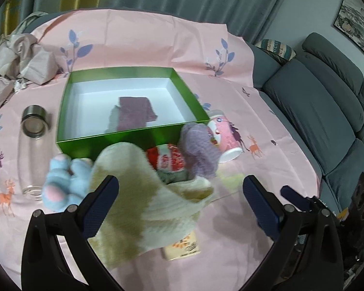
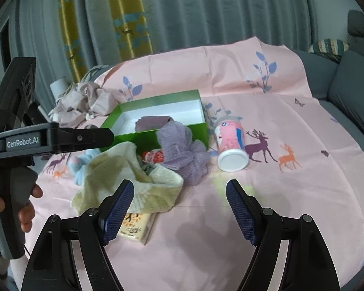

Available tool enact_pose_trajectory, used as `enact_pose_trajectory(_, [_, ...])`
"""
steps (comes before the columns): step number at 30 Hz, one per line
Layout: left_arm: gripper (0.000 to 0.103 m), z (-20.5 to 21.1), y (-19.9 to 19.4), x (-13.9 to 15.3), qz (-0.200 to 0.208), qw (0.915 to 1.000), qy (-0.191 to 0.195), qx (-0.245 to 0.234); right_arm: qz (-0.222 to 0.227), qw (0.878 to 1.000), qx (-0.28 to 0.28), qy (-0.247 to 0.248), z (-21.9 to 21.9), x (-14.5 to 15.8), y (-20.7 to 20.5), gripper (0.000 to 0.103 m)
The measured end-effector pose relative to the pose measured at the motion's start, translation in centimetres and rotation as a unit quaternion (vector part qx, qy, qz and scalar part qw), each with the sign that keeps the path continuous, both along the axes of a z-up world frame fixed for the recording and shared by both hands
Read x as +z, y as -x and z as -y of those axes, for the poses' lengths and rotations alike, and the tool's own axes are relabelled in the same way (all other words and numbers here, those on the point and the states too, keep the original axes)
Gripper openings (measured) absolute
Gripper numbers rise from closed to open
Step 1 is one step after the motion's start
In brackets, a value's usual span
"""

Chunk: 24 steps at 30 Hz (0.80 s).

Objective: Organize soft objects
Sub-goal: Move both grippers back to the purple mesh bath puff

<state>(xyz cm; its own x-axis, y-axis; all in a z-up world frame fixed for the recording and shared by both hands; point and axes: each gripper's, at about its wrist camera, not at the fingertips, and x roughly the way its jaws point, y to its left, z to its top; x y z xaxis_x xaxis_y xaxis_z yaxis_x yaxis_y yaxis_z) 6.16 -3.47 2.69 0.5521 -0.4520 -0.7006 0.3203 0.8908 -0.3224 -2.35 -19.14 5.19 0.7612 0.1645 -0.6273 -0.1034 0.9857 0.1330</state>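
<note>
The green box (image 1: 123, 135) sits open on the pink printed sheet (image 1: 267, 111), and only one soft thing lies in it: a folded maroon cloth (image 1: 136, 111) on the white floor of the box. By my reading the task is barely begun, one item stowed and the rest outside

The rest lies in a heap just in front of the box's near wall: a cream and olive knitted cloth (image 1: 153, 203), a lilac waffle-knit cloth (image 1: 199, 150) leaning against the box corner, a red and white patterned piece (image 1: 169, 160) tucked between them, a grey-green scrap beneath it, and a light blue plush glove with pink pads (image 1: 60, 184) at the left of the heap. A tissue packet (image 1: 182, 247) peeks from under the cream cloth

Hard things lie around and probably stay out: a clear glass bottle with a metal cap (image 1: 31, 150) left of the box, and a pink paper cup (image 2: 230, 145) on its side to the right. A crumpled beige cloth (image 1: 17, 65) sits at the far left edge; whether it belongs to the task I cannot tell

The left gripper (image 1: 179, 201) hangs over the cream cloth with jaws wide, one pad beside the cloth but nothing clamped. The right gripper (image 2: 179, 208) is likewise spread wide and holds nothing, poised over bare sheet just right of the heap
</note>
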Motion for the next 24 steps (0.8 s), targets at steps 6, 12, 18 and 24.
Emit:
enact_pose_trajectory(6, [0.102, 2.0, -0.7, -0.2, -0.007, 0.9998, -0.007, -0.016, -0.008, 1.000, -0.004, -0.020, 1.6, -1.0, -0.9, 0.079])
enact_pose_trajectory(12, [0.102, 2.7, -1.3, -0.5, -0.009, 0.9998, -0.004, -0.017, -0.009, 0.998, 0.001, -0.068, 3.1, -2.1, -2.6, 0.079])
enact_pose_trajectory(18, [0.102, 2.4, -2.2, -1.0, -0.014, 0.9996, -0.023, 0.000, -0.015, 0.995, 0.012, -0.102, 3.4, -3.0, -3.5, 0.079])
enact_pose_trajectory(24, [0.102, 3.7, -2.8, -2.4, -0.030, 0.9990, -0.032, -0.007, -0.032, 0.991, 0.010, -0.131, 4.6, -4.4, -4.1, 0.079])
